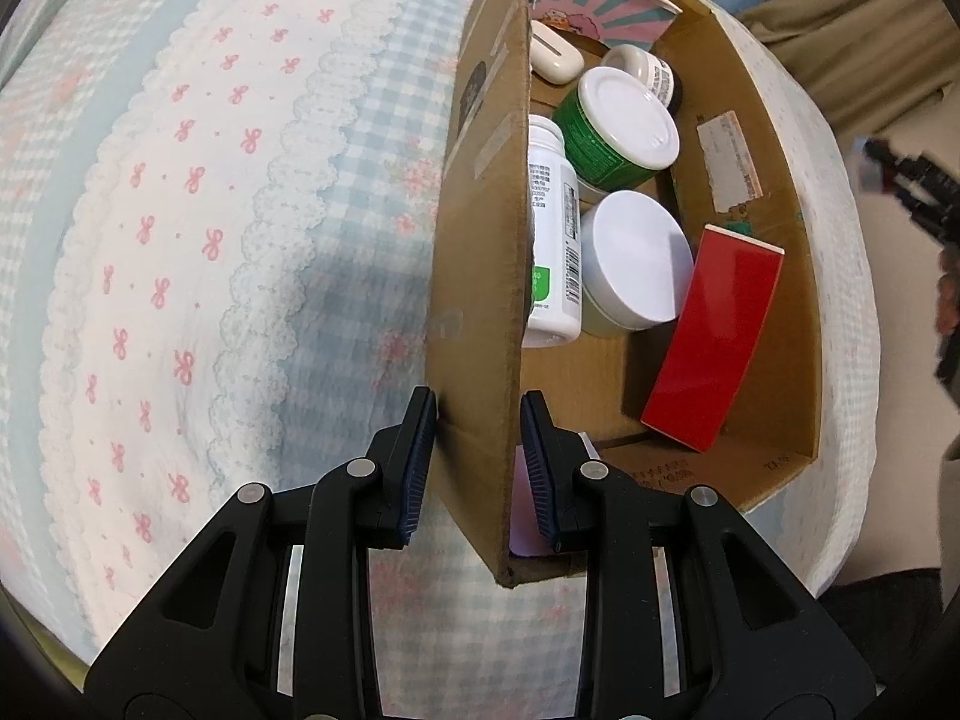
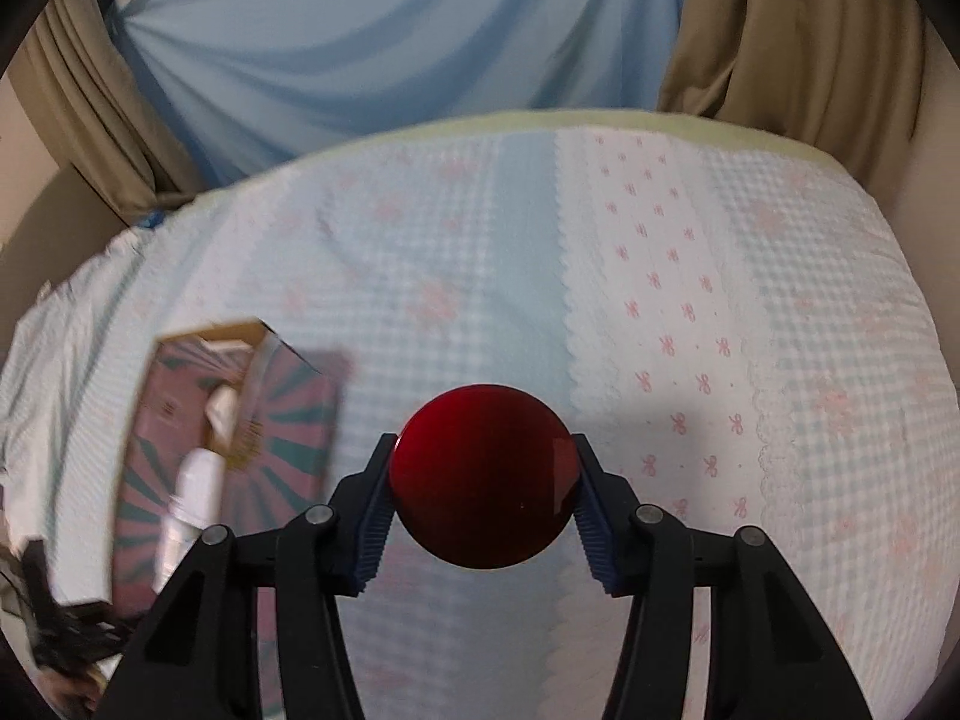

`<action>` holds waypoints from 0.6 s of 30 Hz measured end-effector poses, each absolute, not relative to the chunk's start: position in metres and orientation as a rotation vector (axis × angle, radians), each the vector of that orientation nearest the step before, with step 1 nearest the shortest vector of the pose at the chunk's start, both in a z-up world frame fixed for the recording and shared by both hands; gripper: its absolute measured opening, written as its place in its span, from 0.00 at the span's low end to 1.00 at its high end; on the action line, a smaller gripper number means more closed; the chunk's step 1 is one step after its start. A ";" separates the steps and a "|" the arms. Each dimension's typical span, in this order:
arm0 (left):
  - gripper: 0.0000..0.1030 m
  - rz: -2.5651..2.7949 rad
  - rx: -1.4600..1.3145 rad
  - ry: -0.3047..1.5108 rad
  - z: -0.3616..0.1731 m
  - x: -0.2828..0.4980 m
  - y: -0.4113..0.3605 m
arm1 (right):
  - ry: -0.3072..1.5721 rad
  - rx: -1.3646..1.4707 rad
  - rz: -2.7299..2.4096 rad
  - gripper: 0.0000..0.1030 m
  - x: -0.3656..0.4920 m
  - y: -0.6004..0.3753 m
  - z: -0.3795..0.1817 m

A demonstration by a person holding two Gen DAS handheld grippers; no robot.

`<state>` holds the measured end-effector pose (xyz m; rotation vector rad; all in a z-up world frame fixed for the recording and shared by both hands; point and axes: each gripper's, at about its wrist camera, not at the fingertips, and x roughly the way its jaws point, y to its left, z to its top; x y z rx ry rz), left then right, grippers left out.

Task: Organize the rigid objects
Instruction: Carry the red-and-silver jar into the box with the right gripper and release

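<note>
Soft, dim indoor light; fisheye bending and dark vignette at the rims; motion blur around 8 o'clock in the right wrist view.

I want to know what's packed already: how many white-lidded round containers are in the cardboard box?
2 clearly: a green jar with white lid mid-box and a white-lidded tub nearer the left gripper. Others may hide behind the cardboard box wall.

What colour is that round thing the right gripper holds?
Dark glossy red, seen best in the right wrist view: round object in the right gripper.

left wrist: close, down along cardboard box [image 1: 480, 276] wall | right wrist: over bedspread [image 2: 690, 300] toward curtains [image 2: 390, 48] | shared: bedspread
</note>
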<state>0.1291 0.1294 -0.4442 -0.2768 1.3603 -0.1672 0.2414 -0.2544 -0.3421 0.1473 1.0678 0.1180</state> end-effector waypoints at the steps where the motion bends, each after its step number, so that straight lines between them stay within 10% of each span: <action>1: 0.25 -0.172 -0.273 1.361 -0.444 0.129 0.129 | 1.065 0.171 0.119 0.48 0.240 -0.247 -0.329; 18: 0.25 -0.257 -0.268 1.383 -0.446 0.132 0.136 | 1.057 0.223 0.238 0.48 0.250 -0.057 -0.273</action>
